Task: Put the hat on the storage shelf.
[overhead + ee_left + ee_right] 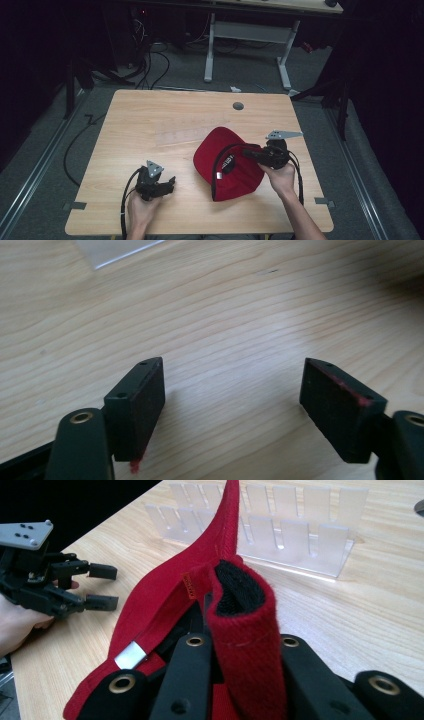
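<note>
Claw on our right (pixel 252 154) is closed tight on the back strap of the red cap (pixel 227 162), which sits just right of the middle of the table (pixel 150 110), so we judge the cap is being raised by this strap. Our left claw (pixel 169 184) rests low near the front edge with its jaws wide and nothing between them, probably ready to help. Behind the cap stands a clear plastic rack (pixel 295 535).

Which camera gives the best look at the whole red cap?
The high view: the red cap lies fully in frame, held by the right gripper. The right gripper view shows a close-up of its strap and rim; the left gripper view shows bare table.
</note>
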